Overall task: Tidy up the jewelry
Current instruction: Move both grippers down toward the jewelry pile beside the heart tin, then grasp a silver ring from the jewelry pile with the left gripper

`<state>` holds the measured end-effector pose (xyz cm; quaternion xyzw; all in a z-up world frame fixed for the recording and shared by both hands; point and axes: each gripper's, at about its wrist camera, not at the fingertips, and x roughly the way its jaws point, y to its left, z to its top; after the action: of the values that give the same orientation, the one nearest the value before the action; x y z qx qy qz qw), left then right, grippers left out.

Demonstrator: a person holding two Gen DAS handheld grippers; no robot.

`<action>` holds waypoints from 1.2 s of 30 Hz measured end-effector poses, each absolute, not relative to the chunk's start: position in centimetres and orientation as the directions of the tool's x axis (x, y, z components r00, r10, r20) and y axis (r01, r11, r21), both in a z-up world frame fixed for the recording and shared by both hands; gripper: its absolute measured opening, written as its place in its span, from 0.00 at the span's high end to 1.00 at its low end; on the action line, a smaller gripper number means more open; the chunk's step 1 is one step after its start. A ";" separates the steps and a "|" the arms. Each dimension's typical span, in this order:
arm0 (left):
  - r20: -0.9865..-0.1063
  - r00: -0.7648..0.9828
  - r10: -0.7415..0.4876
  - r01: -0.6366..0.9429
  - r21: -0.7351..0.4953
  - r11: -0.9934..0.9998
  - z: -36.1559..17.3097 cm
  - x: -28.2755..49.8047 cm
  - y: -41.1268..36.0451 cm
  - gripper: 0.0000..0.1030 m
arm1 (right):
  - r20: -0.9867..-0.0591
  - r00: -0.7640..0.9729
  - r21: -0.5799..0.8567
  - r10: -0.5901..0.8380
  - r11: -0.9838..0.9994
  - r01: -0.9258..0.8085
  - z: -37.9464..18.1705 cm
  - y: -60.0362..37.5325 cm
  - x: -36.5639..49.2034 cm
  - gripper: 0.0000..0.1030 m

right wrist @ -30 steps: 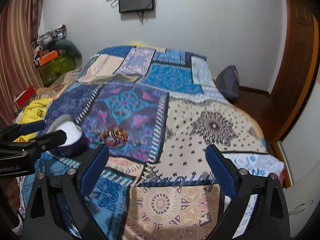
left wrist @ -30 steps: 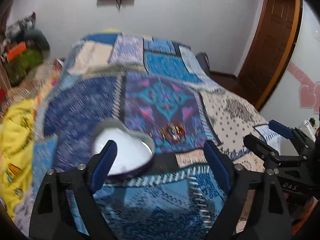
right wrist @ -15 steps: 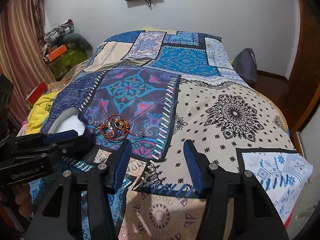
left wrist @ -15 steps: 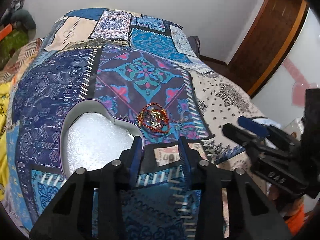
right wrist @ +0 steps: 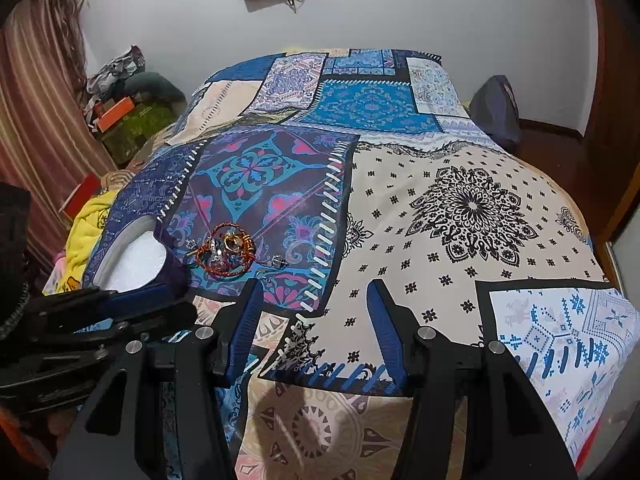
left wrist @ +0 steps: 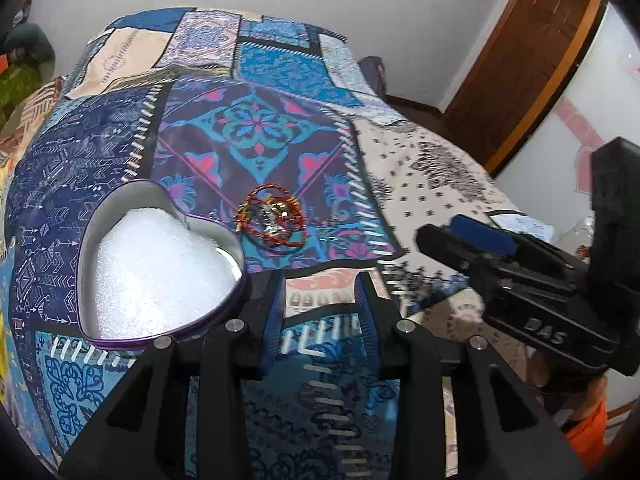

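Note:
A tangle of jewelry (left wrist: 272, 220), red-orange cords with gold and silver pieces, lies on the patchwork bedspread. To its left sits an open heart-shaped tin (left wrist: 120, 200) with a purple outside and white foam lining. My left gripper (left wrist: 319, 280) hovers just short of both, its jaws partly open with nothing between them. My right gripper (left wrist: 440, 230) comes in from the right, apart from the pile. In the right wrist view the jewelry (right wrist: 226, 250) lies ahead and left of the right gripper (right wrist: 314, 286), whose jaws stand half open and empty. The tin (right wrist: 120, 240) is partly hidden behind the left gripper (right wrist: 172, 300).
The patchwork bedspread (right wrist: 460, 208) covers the whole bed. Yellow cloth (right wrist: 86, 220) and piled clutter (right wrist: 128, 108) lie off the left side. A dark bag (right wrist: 496, 108) sits at the far right corner and a wooden door (left wrist: 520, 64) stands beyond it. A small clear trinket (right wrist: 278, 261) lies right of the pile.
Both grippers have narrowed their jaws from wide to partly open. Both have tipped down and come closer to the bed, so the tin and jewelry look larger.

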<state>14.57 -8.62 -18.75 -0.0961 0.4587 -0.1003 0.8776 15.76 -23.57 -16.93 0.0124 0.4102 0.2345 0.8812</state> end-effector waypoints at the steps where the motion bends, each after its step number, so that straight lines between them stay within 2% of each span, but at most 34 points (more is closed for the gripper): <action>1: -0.789 0.563 -0.247 0.077 -0.248 0.966 -18.9 14.7 -8.4 0.66 | -0.718 0.552 0.215 0.425 0.889 -0.405 -16.9 -23.5 15.8 0.51; 12: -0.804 0.580 -0.126 -0.073 -0.205 0.976 -19.7 16.3 -2.8 0.66 | -0.713 0.529 0.240 0.461 0.869 -0.433 -16.8 -21.8 16.6 0.51; 18: -0.811 0.552 -0.196 -0.008 -0.241 0.971 -20.1 17.8 -2.7 0.66 | -0.746 0.482 0.234 0.460 0.858 -0.457 -18.0 -20.3 17.7 0.51; 25: -0.834 0.523 -0.174 0.070 -0.161 0.984 -20.9 18.8 -4.5 0.66 | -0.788 0.429 0.227 0.441 0.857 -0.463 -19.2 -19.3 19.5 0.51; 26: -0.835 0.524 -0.168 0.077 -0.150 0.986 -21.0 19.0 -4.7 0.66 | -0.794 0.426 0.220 0.434 0.858 -0.464 -19.3 -19.2 19.6 0.53; 28: -0.837 0.523 -0.161 0.086 -0.137 0.987 -21.1 19.2 -4.8 0.66 | -0.806 0.409 0.218 0.428 0.857 -0.466 -19.8 -18.8 19.8 0.63; 30: -0.838 0.523 -0.158 0.098 -0.125 0.987 -21.2 19.5 -5.0 0.66 | -0.814 0.399 0.217 0.422 0.859 -0.464 -20.2 -18.7 19.9 0.67; 36: -0.833 0.532 -0.151 0.128 -0.097 0.987 -21.4 19.7 -5.4 0.66 | -0.819 0.405 0.204 0.406 0.866 -0.456 -20.4 -18.8 20.2 0.73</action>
<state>19.74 -5.44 -21.43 -0.0121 0.4769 -0.0796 0.8753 20.16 -18.76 -20.41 -0.0259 0.4809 0.2573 0.8378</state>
